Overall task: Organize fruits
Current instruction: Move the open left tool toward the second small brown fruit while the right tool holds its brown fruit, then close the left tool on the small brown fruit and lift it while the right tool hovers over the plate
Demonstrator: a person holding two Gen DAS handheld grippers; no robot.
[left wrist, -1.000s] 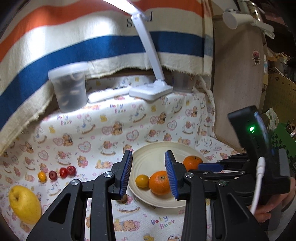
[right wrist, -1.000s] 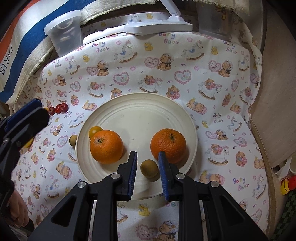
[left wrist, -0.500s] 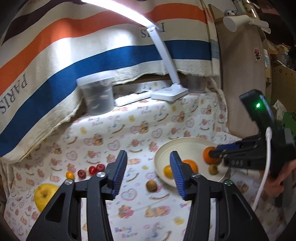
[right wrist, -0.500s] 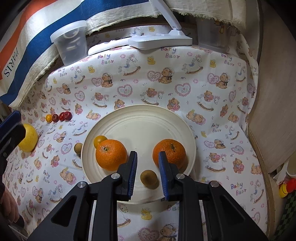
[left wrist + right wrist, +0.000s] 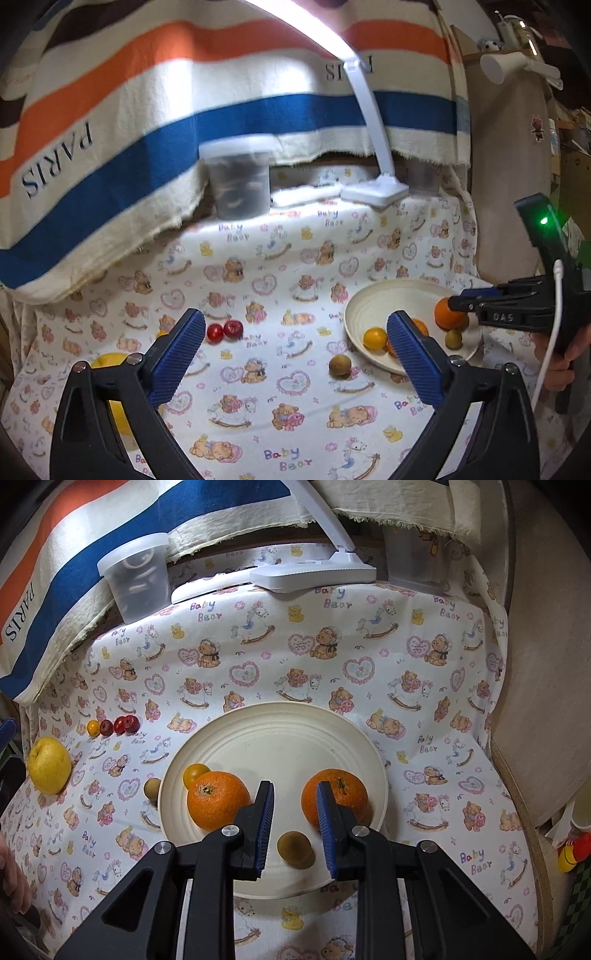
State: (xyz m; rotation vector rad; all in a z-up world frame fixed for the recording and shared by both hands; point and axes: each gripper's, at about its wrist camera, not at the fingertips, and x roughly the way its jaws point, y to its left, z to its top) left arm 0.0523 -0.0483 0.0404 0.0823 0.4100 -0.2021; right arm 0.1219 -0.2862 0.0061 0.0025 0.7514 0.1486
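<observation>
Right wrist: plate [image 5: 354, 734] with two oranges [image 5: 218, 799].

Left wrist view sat low over the tablecloth [image 5: 258, 280], facing the striped backdrop [image 5: 147, 110], plate [image 5: 358, 314] at right. Right wrist view looked steeply down, close over the plate [image 5: 277, 731]. Both shared plate and lamp base [image 5: 314, 576].

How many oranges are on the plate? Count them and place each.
2. One orange sits on the left part of the plate, touching a small yellow tomato; the other orange sits right, partly behind the right gripper. None seems hidden.
</observation>
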